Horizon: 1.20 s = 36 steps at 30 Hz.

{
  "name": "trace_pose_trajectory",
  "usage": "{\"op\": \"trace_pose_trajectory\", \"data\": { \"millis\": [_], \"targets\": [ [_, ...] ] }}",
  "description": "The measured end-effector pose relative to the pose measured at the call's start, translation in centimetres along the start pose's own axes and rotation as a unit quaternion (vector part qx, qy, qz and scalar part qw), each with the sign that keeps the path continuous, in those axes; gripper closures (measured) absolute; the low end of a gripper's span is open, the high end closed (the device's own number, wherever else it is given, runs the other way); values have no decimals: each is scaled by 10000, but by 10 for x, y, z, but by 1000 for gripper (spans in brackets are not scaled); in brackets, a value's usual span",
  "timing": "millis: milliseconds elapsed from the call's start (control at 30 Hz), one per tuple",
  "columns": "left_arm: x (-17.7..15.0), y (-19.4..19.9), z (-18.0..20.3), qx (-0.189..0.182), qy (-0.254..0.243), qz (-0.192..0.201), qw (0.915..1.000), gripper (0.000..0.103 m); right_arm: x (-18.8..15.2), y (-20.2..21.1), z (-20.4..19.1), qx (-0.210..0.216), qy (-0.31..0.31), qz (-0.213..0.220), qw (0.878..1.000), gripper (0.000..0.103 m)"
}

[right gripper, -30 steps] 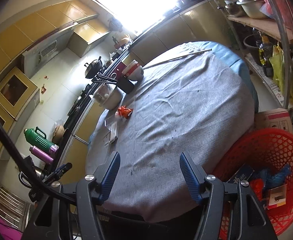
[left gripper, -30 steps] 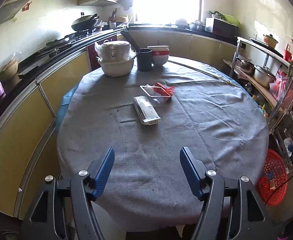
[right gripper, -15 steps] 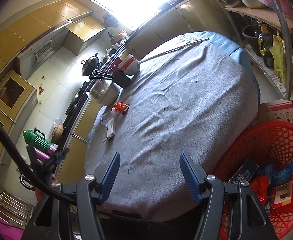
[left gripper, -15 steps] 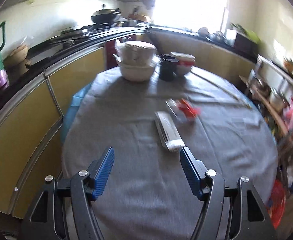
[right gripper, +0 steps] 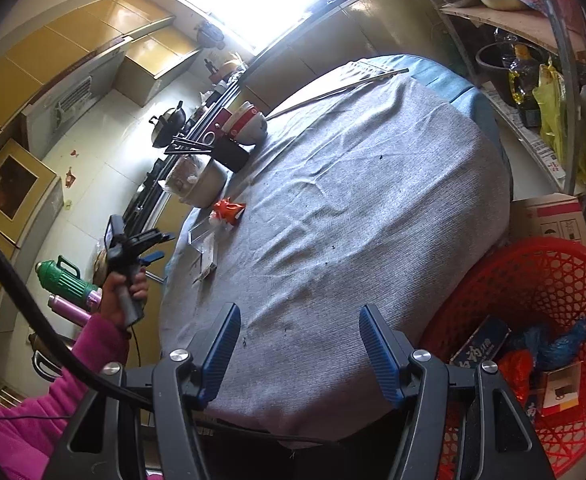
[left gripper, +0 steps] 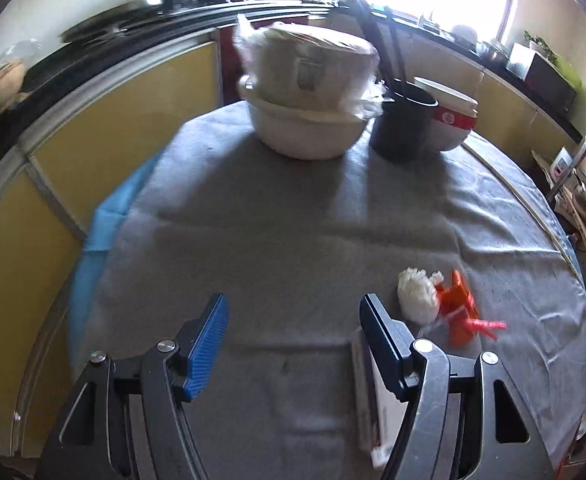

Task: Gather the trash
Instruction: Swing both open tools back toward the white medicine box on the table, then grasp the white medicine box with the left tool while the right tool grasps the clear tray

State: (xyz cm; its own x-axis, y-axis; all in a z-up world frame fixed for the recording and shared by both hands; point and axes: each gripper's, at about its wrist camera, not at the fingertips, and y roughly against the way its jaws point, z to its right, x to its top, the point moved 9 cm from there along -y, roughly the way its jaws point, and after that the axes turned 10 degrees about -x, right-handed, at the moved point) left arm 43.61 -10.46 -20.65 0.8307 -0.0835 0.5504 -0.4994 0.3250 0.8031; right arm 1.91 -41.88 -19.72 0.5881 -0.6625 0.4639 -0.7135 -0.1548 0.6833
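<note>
My left gripper (left gripper: 293, 334) is open and empty, low over the grey tablecloth (left gripper: 285, 240). A flat white wrapper (left gripper: 367, 392) lies under its right finger. A white wad (left gripper: 417, 296) and an orange-red wrapper (left gripper: 459, 312) lie just right of it. My right gripper (right gripper: 299, 354) is open and empty at the table's near edge. The red trash basket (right gripper: 545, 280) with several pieces of trash stands to its right. In the right wrist view the left gripper (right gripper: 149, 246) is by the table's left edge, near the orange-red wrapper (right gripper: 227, 210) and the flat wrapper (right gripper: 209, 258).
Stacked white bowls (left gripper: 309, 92), a dark cup with chopsticks (left gripper: 403, 126) and a red-banded bowl (left gripper: 451, 120) stand at the table's far side. Yellow cabinets (left gripper: 105, 128) run along the left. A shelf rack (right gripper: 533, 40) and a cardboard box (right gripper: 553, 220) stand beside the basket.
My left gripper has moved forward over the table, so the wrappers are now close beside its right finger. My right gripper has barely moved.
</note>
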Motion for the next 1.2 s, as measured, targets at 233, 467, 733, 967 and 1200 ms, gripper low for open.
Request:
{"op": "trace_pose_trajectory", "data": {
  "millis": [233,467,733,967,1200],
  "targets": [
    [-12,-15,23,49,-592,-246,9979,34,-1,-7,-2,29,-6,-80,10000,37],
    [-73,16,88,-694,-1835,-438,9796,35,-7,-17,-8,173,-21,-178,9997,37],
    [-65,51,82,-874,-1573,-98,9836,35,-9,-6,-6,210,-31,-62,9998,37],
    [-72,49,60,-717,-1034,-66,9920,35,-12,1,-5,220,-50,-18,9997,37],
    [-103,25,53,-488,-1038,-340,9928,35,-12,-1,-9,245,-48,-44,9997,37]
  ]
}}
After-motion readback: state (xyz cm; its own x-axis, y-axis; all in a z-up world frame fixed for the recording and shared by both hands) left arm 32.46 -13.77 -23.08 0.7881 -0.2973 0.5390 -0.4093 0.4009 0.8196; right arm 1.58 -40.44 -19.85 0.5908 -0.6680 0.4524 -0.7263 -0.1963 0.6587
